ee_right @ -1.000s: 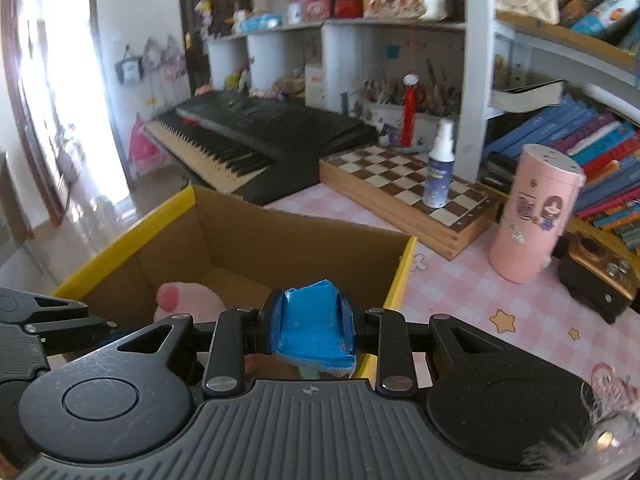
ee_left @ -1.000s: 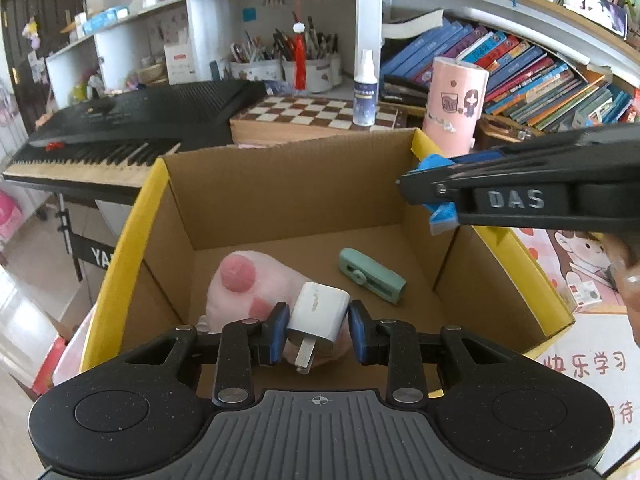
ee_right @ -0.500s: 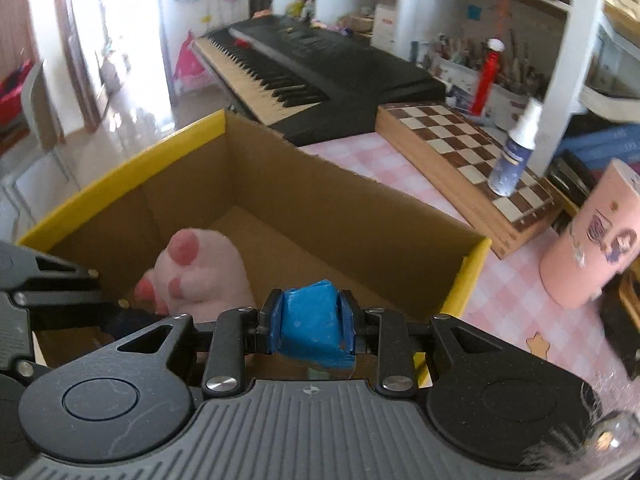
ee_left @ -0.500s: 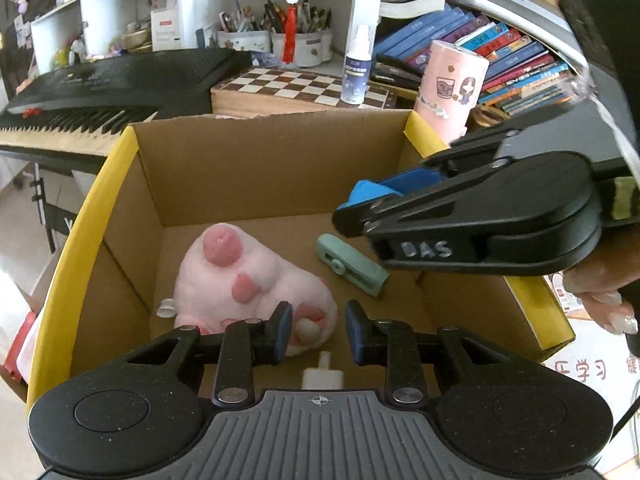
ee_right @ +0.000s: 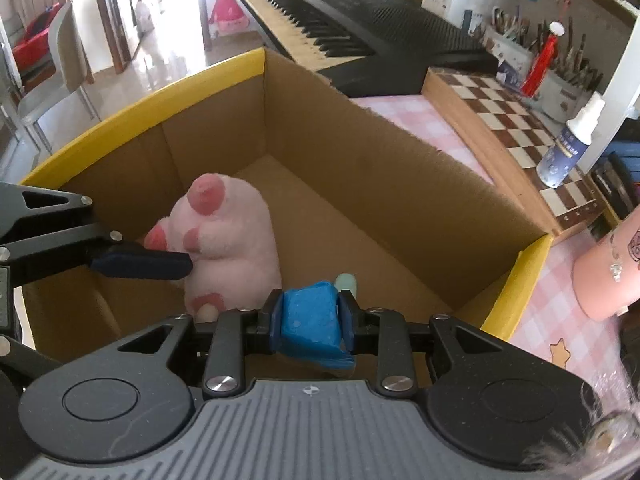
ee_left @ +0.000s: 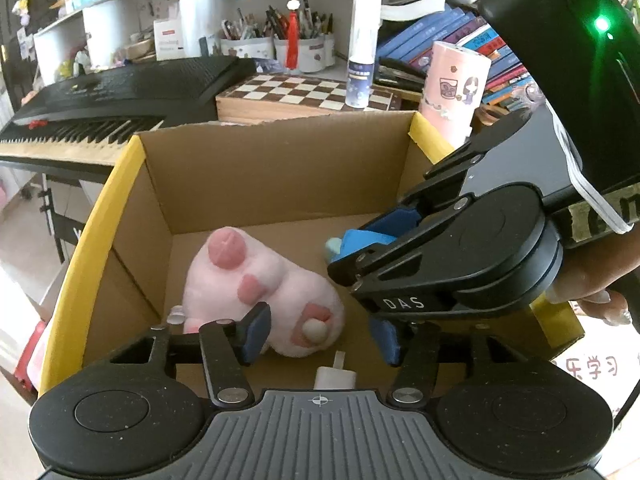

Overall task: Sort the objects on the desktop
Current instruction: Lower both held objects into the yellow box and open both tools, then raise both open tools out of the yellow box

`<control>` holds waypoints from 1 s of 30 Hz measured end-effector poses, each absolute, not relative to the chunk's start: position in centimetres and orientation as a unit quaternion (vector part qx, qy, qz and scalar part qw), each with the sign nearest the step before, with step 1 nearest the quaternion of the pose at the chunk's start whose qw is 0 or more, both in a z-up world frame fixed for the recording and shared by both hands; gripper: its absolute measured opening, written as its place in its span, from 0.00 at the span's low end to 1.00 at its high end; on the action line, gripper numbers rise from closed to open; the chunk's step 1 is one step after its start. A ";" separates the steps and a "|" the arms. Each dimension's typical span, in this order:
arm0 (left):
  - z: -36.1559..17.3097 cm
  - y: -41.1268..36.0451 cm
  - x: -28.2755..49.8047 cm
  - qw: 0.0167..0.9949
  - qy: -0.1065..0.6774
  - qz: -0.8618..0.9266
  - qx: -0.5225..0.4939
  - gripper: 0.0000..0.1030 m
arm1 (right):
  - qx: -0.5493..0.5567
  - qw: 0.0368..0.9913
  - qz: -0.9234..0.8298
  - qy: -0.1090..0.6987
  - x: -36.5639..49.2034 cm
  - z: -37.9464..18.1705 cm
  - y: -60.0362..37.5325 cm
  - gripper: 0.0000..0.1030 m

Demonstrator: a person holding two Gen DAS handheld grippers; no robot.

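Cardboard box, yellow along its rim, stands open on the pink checked desk and fills both views. On its floor lies the pink plush paw, pads up, toward the left wall. The left gripper hangs over the near part of the box; its jaws have just been opening and now stand spread with nothing between them. Only the left wrist view shows the white charger plug, lying on the box floor just below that gap, prongs toward the paw. The right gripper reaches into the box from the right, pinching a blue block tightly between its pads. A small mint-green object peeks out just past the block in both views, mostly hidden. The right wrist view alone shows the left gripper's dark pad close against the paw; whether it touches is unclear.
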State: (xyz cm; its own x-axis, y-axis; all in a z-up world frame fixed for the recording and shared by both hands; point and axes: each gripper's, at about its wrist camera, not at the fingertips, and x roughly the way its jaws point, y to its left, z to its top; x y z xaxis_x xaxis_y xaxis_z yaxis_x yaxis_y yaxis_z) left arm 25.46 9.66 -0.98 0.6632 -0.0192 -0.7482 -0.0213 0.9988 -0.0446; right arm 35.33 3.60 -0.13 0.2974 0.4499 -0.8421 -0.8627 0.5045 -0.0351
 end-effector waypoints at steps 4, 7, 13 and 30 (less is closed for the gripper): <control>-1.0 9.8 25.5 0.910 0.414 0.005 -0.031 0.59 | -0.255 0.761 0.430 0.414 35.5 -0.2 3.7 0.26; -0.9 9.8 25.4 0.912 0.410 0.013 -0.025 0.67 | -0.253 0.762 0.429 0.414 35.5 -0.2 3.7 0.26; -0.3 10.0 24.6 0.920 0.391 0.017 -0.021 0.74 | -0.233 0.773 0.429 0.405 35.3 0.6 3.2 0.34; 1.6 10.7 21.8 0.935 0.348 0.058 -0.031 0.86 | -0.147 0.843 0.384 0.347 31.9 4.8 -2.0 0.40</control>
